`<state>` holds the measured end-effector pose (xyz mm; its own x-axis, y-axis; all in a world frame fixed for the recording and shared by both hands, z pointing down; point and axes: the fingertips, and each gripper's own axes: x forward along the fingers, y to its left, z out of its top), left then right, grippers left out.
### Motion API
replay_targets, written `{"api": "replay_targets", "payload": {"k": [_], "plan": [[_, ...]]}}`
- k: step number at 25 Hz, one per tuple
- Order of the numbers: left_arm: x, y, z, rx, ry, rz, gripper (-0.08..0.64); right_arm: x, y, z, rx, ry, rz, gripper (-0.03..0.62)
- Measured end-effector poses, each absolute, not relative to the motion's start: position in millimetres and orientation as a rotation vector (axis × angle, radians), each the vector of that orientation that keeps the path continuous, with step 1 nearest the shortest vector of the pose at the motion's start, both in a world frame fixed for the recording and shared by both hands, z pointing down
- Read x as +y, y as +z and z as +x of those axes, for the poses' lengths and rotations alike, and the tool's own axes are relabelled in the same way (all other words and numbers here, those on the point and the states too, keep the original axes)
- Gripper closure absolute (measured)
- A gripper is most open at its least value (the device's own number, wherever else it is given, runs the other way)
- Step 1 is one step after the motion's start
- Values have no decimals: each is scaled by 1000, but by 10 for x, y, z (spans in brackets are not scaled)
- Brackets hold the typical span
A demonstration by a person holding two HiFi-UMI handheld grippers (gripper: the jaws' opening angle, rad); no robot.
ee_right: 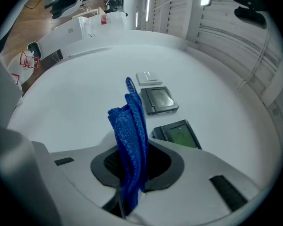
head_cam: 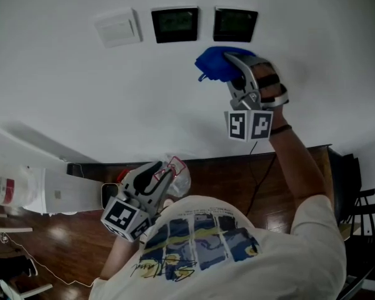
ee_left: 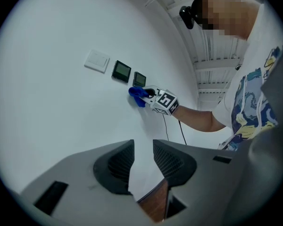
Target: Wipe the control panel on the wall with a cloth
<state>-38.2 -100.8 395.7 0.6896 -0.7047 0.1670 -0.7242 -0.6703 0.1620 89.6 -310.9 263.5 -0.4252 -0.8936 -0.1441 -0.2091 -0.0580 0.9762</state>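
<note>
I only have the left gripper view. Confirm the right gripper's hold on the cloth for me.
Observer: In its own view the right gripper is shut on the blue cloth, which stands up, folded, out of the jaws.
Operator: Now tell me whether the cloth covers a panel.
Observer: It does not. The head view shows it just below the right-hand dark panel, whose screen is fully uncovered.
</note>
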Motion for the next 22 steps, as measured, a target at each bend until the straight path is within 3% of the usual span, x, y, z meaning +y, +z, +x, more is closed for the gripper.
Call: {"api": "replay_targets", "payload": {"k": [6,16,22], "plan": [[-965,3956,-397,-1164,138,2683,449,-3116,2870,924,-1660,-1481,1140,508],[-967,3888,-282,-1124,139,2721,448,-2825,1351,1006,-1557,-1725,1349,508],[-969,3915,-349,-1137,150,2720,448,-3009,1607,1051,-1554,-1671,1313,508]]}}
